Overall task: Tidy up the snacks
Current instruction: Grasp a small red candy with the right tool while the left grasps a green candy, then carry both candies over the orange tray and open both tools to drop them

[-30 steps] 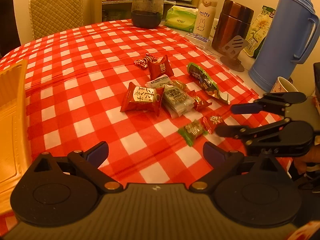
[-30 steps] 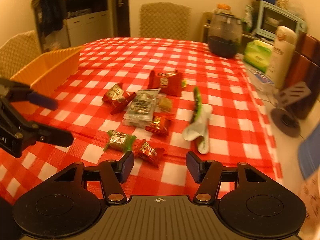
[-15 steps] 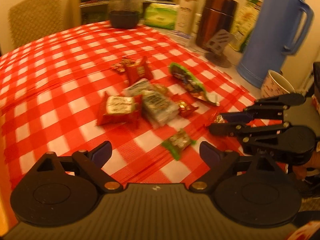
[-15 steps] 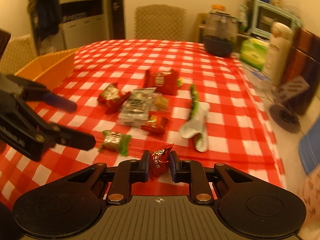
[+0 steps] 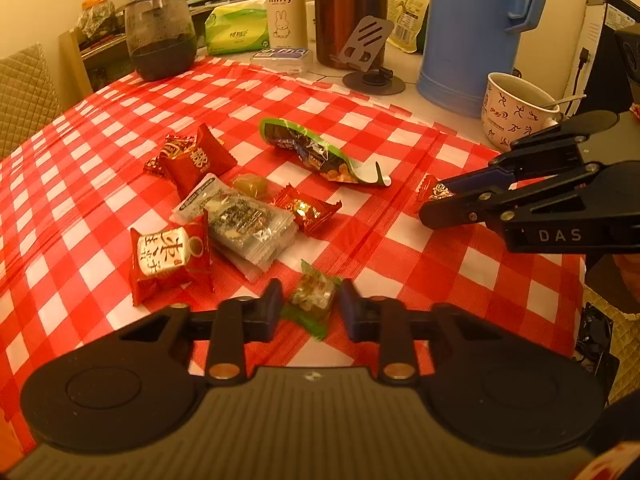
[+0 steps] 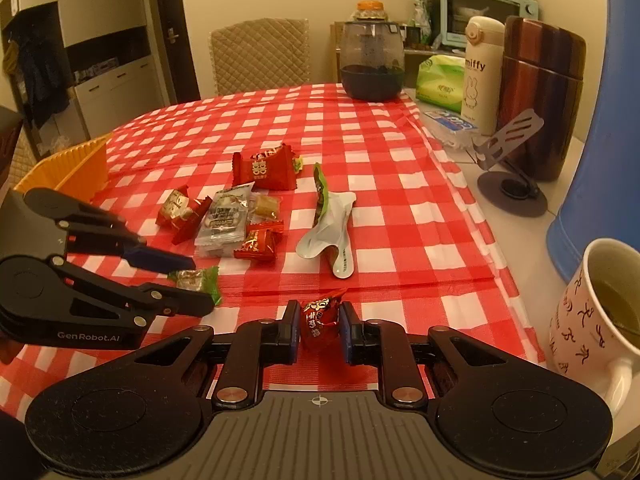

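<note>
A green candy [image 5: 314, 296] was clamped in the left tool [image 5: 310, 308], a red candy [image 6: 319, 320] in the right tool [image 6: 320, 326]; carrying both to the orange bin [image 6: 64, 164] left of the pile likely followed.

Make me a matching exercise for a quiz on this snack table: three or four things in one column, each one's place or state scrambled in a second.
1. green candy
2. small red candy
3. mug
4. orange tray

a. far left on the tablecloth
b. between the left gripper's pads
c. off the cloth, by the blue flask
d. clamped in the right gripper

Pairs: 1-b, 2-d, 3-c, 4-a
</note>
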